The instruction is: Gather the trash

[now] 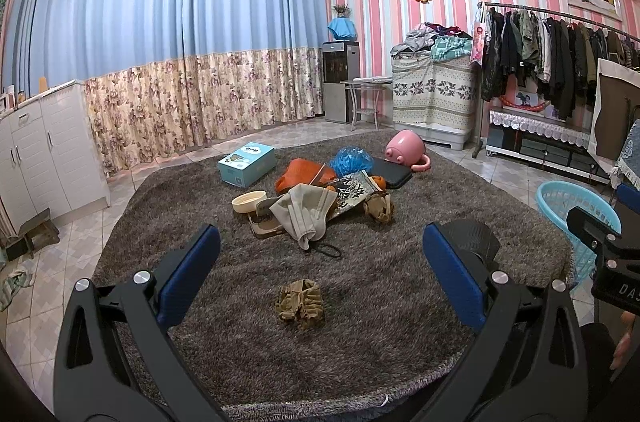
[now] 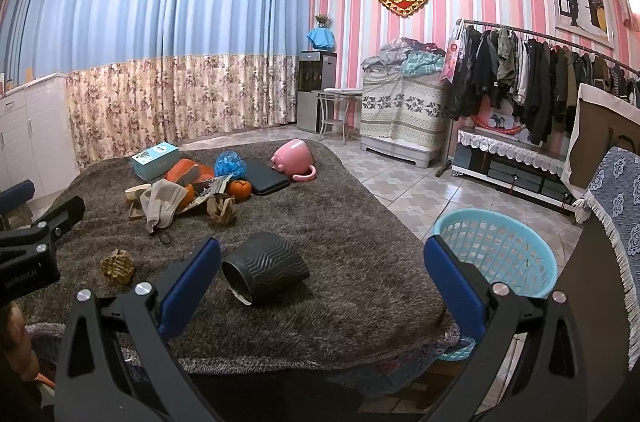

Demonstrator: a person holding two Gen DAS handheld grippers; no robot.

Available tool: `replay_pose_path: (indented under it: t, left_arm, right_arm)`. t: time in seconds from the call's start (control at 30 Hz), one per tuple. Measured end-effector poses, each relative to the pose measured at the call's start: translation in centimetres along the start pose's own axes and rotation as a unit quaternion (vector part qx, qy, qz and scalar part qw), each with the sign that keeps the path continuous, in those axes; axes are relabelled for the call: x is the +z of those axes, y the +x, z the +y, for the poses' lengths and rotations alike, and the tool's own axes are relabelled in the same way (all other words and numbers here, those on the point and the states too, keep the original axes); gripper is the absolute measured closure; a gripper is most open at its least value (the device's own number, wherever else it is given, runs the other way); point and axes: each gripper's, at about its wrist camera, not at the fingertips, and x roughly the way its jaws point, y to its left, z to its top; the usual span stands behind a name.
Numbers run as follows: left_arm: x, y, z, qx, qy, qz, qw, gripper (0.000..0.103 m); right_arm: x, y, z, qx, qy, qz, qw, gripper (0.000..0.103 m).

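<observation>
The right gripper (image 2: 322, 274) fills the bottom of the frame, its jaws spread wide with nothing between them. Just beyond its left blue pad, a black ribbed cup (image 2: 266, 268) lies tipped on the brown rug (image 2: 360, 222). A crumpled tan wad (image 2: 117, 265), possibly paper, sits lower left; a light blue basket (image 2: 500, 250) stands at right.
</observation>
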Motion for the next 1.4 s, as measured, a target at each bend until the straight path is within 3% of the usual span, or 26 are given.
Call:
replay_pose_path:
  t: [1.0, 1.4]
  left_arm:
    - [-1.5, 1.4, 0.9, 0.000, -0.007, 0.011, 0.9999, 0.005]
    - [-2.5, 3.3, 2.5, 0.011, -0.017, 0.033, 0.9992, 0.005]
  right_arm:
    - [-0.4, 0.4, 0.0, 0.001, -0.001, 0.004, 1.000, 0.004]
    - [-1.0, 2.3, -2.0, -0.009, 0.017, 0.015, 1.000, 0.004]
